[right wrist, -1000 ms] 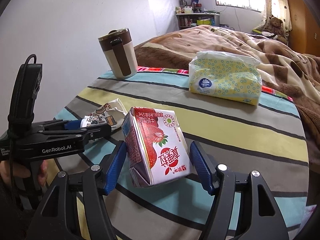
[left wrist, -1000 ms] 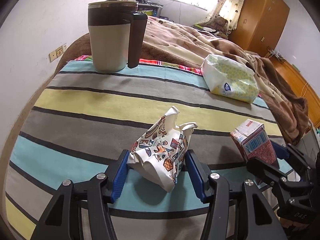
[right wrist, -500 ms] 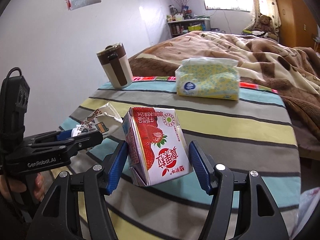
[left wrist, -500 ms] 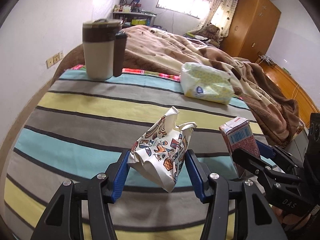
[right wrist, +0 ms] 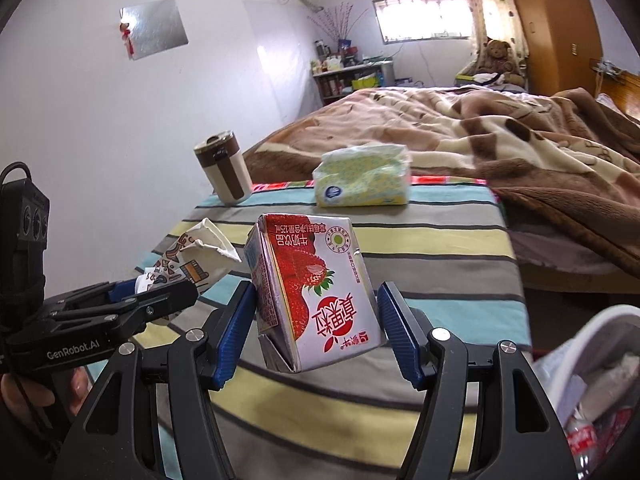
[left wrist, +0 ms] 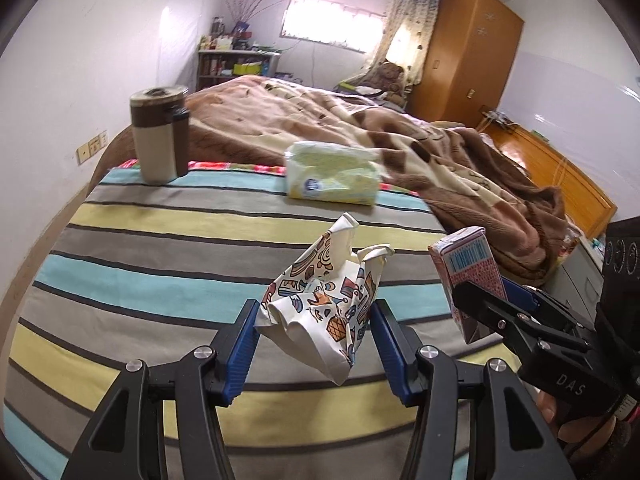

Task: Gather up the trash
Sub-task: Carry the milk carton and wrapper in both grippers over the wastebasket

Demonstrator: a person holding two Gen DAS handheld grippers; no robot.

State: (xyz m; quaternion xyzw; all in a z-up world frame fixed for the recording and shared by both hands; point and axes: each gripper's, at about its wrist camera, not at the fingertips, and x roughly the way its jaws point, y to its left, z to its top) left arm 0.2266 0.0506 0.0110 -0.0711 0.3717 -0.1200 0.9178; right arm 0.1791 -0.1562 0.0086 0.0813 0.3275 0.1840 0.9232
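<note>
The right gripper (right wrist: 316, 320) has its fingers clamped on the strawberry carton (right wrist: 314, 296), held above the worktop (right wrist: 440, 240). The trash bin (right wrist: 592, 380) lies low to its right, nearer this hand. The left gripper (left wrist: 314, 330) clamps the crumpled wrapper (left wrist: 324, 304).

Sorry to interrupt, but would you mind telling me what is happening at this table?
A person is clearing trash, with tongs in each hand. The left tongs grip a crumpled printed wrapper, the right tongs a strawberry drink carton, both lifted off the striped tablecloth. The mug and tissue pack remain there. A lined bin with trash shows at lower right.
</note>
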